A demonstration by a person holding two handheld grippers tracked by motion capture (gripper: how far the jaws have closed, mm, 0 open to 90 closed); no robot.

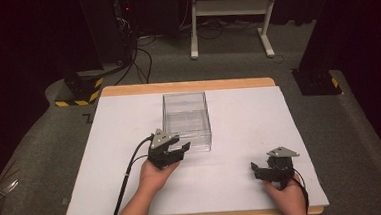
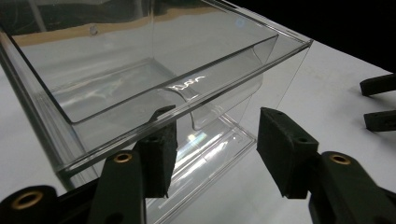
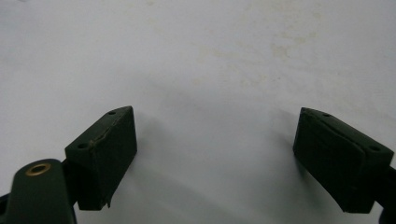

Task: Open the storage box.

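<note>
Clear plastic box [image 1: 187, 120] sits mid-counter [image 1: 242, 174] on white cover. My left tool [image 1: 177, 149] gapes at its near wall, one pad [image 2: 159, 158] against it. My right tool [image 1: 256, 168] rests spread wide, well apart.

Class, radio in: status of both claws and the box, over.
Left claw open at clear plastic box. Right claw open over white tabletop. Nothing blocking.

Both hand-held grippers [image 1: 177, 149] [image 1: 255, 167] — jaws apart.
</note>
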